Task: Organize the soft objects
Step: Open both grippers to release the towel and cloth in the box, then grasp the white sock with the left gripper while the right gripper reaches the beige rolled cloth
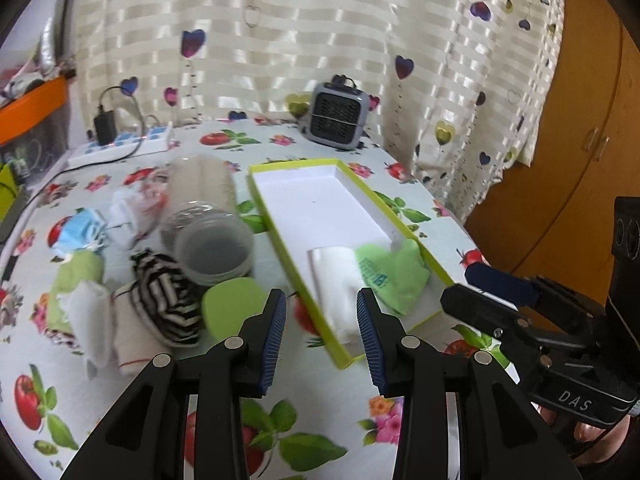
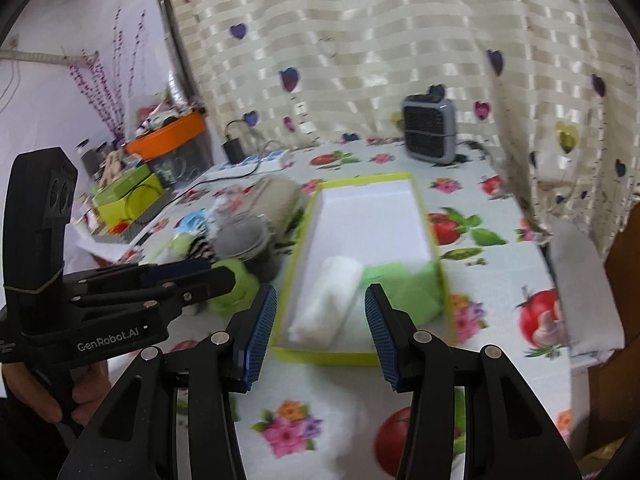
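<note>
A lime-edged white box (image 1: 296, 184) (image 2: 360, 216) lies on the table. In its near end lie a rolled white cloth (image 1: 336, 280) (image 2: 324, 304) and a green cloth (image 1: 396, 272) (image 2: 404, 288). My left gripper (image 1: 322, 324) is open and empty, just before the box's near end. My right gripper (image 2: 320, 320) is open and empty, just before the box; it shows at the right of the left wrist view (image 1: 496, 292). Left of the box lie a striped cloth (image 1: 168, 300), a green lid (image 1: 232, 308), white and beige rolls (image 1: 100, 320), a blue cloth (image 1: 76, 236) and a green cloth (image 1: 76, 276).
A clear plastic jar (image 1: 208, 216) lies on its side among the cloths. A small grey fan (image 1: 336, 116) stands at the back. A power strip with a charger (image 1: 120, 144) lies at the back left. The table edge runs along the right, by a wooden cupboard (image 1: 580, 120).
</note>
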`<state>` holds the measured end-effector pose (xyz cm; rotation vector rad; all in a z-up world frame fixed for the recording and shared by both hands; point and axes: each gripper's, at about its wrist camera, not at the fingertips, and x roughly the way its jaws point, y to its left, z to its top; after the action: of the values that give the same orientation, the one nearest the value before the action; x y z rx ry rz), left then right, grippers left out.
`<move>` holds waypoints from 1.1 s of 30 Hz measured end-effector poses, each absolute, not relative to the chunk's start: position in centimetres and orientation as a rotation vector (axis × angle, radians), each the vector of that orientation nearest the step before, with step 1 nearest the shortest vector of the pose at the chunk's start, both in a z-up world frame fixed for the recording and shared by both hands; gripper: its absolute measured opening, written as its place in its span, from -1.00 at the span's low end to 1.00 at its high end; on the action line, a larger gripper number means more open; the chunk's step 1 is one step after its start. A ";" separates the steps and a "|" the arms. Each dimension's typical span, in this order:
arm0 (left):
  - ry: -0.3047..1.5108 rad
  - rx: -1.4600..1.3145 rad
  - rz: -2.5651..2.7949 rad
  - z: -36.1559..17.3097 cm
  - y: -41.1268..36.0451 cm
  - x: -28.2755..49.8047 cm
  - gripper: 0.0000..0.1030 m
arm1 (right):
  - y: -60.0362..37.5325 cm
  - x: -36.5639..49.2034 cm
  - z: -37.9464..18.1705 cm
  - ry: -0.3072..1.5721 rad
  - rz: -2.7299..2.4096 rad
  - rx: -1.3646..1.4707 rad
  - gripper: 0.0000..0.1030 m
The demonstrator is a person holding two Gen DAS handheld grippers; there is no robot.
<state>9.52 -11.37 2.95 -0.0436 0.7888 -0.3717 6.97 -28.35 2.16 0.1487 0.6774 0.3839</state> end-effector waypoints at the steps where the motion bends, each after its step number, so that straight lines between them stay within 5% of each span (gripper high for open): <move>1: 0.787 -0.046 -0.363 3.0 -11.0 9.4 -0.31 | -27.9 7.0 2.1 0.684 0.393 0.144 -0.08; 33: 0.805 -0.131 -0.186 1.2 -2.7 7.2 -0.31 | -19.2 6.5 1.9 0.747 0.530 -0.001 -0.08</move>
<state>7.23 -2.73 1.19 -0.1310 0.8049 -0.1861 6.52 -19.15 1.85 -0.0014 0.7472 0.5300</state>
